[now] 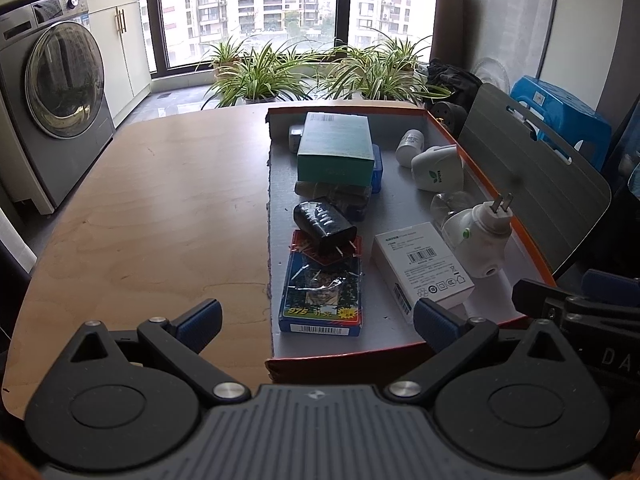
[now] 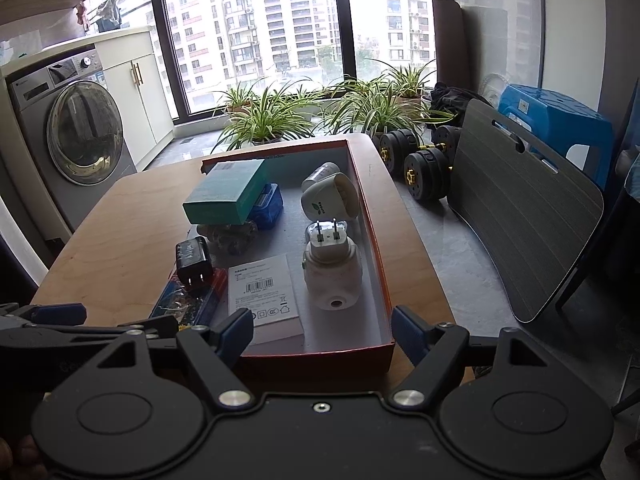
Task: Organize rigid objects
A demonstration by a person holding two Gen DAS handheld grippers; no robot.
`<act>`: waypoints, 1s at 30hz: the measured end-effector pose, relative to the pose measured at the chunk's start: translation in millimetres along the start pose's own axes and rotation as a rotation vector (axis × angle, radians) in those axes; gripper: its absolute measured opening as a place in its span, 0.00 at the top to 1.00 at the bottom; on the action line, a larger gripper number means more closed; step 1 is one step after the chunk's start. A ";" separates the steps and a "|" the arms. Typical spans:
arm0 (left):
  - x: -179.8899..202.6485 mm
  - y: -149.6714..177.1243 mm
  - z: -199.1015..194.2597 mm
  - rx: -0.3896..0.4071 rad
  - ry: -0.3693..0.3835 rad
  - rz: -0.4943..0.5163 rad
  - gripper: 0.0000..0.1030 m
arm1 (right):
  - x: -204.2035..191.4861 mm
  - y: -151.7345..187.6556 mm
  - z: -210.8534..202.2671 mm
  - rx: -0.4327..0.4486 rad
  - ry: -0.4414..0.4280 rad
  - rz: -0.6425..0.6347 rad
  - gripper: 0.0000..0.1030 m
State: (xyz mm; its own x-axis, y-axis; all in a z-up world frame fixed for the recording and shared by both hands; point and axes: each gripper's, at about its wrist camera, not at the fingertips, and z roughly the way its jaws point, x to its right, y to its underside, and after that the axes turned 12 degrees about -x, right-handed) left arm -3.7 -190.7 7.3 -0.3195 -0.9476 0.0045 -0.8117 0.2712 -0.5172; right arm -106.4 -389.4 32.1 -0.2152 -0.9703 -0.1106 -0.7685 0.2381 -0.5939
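Note:
An orange-rimmed shallow box point(image 1: 502, 204) point(image 2: 370, 216) on the wooden table holds the objects: a green box point(image 1: 335, 148) point(image 2: 226, 192), a black plug adapter point(image 1: 324, 224) point(image 2: 193, 259), a blue card pack point(image 1: 322, 292), a white carton point(image 1: 424, 268) point(image 2: 262, 292), a white plug-in device point(image 1: 482, 240) point(image 2: 331, 270), a white rounded device point(image 1: 436, 168) point(image 2: 330, 198) and a small white bottle point(image 1: 409, 146). My left gripper point(image 1: 316, 320) is open and empty at the box's near edge. My right gripper point(image 2: 322, 334) is open and empty above the box's near right corner.
The wooden table point(image 1: 160, 208) extends left of the box. A grey chair back point(image 1: 532, 184) point(image 2: 520, 232) stands at the right. Dumbbells point(image 2: 416, 160) and potted plants point(image 1: 312, 74) are on the floor beyond. A washing machine point(image 1: 52, 92) stands at the left.

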 end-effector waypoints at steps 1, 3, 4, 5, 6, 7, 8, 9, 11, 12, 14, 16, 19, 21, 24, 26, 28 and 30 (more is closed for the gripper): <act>0.7 -0.2 -0.5 0.001 0.000 0.003 0.00 | 0.5 0.1 -0.4 0.001 0.001 0.000 0.13; 1.3 -0.4 -1.0 0.002 0.001 0.005 0.00 | 1.2 -0.4 -1.7 0.002 0.002 0.001 0.12; 1.6 -0.4 -1.2 0.002 0.001 0.006 0.00 | 1.4 -0.4 -2.2 0.003 0.002 0.002 0.12; 1.7 -0.4 -1.5 0.003 0.001 0.007 0.00 | 1.4 -0.6 -2.6 0.004 0.002 0.003 0.12; 1.9 -0.5 -2.0 0.004 0.000 0.008 0.00 | 1.5 -0.7 -3.0 0.004 0.002 0.003 0.12; 1.9 -0.4 -2.3 0.005 0.000 0.008 0.00 | 0.9 -0.8 -3.4 0.006 0.003 0.003 0.12; 2.2 -0.5 -2.5 0.006 0.001 0.009 0.00 | 0.9 -0.8 -3.8 0.007 0.003 0.003 0.12; 2.5 -0.9 -2.7 0.006 0.001 0.010 0.00 | 0.8 -0.9 -4.0 0.007 0.003 0.003 0.12; 2.4 -0.8 -3.0 0.006 0.000 0.010 0.00 | 0.8 -1.0 -3.9 0.007 0.003 0.003 0.12; 2.4 -1.1 -2.9 0.006 0.000 0.011 0.00 | 0.9 -1.1 -4.0 0.007 0.003 0.003 0.12; 2.3 -1.1 -2.8 0.006 0.001 0.010 0.00 | 0.9 -1.0 -3.9 0.006 0.003 0.003 0.12; 2.5 -1.0 -2.9 0.006 0.000 0.010 0.00 | 0.9 -1.0 -3.8 0.006 0.003 0.003 0.12; 2.4 -1.0 -2.8 0.005 0.000 0.010 0.00 | 1.0 -1.0 -4.0 0.006 0.003 0.003 0.12; 2.3 -1.1 -2.8 0.005 0.000 0.009 0.00 | 0.9 -0.9 -4.0 0.007 0.003 0.003 0.12; 2.5 -1.1 -2.7 0.003 0.000 0.009 0.00 | 0.9 -1.0 -3.8 0.006 0.002 0.003 0.12; 2.2 -0.8 -2.5 0.001 0.003 0.009 0.00 | 0.9 -1.0 -3.9 0.006 0.003 0.003 0.12; 2.5 -0.6 -2.1 -0.002 0.002 0.008 0.00 | 1.1 -1.0 -3.8 0.007 0.003 0.003 0.12; 2.7 -0.3 -1.7 -0.003 0.003 0.009 0.00 | 1.1 -1.1 -3.7 0.005 0.002 0.005 0.12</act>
State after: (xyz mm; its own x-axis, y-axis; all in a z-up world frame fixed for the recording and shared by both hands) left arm -5.1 -193.0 9.0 -0.3283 -0.9446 0.0028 -0.8105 0.2802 -0.5144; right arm -108.0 -390.5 35.6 -0.2197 -0.9691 -0.1120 -0.7643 0.2423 -0.5977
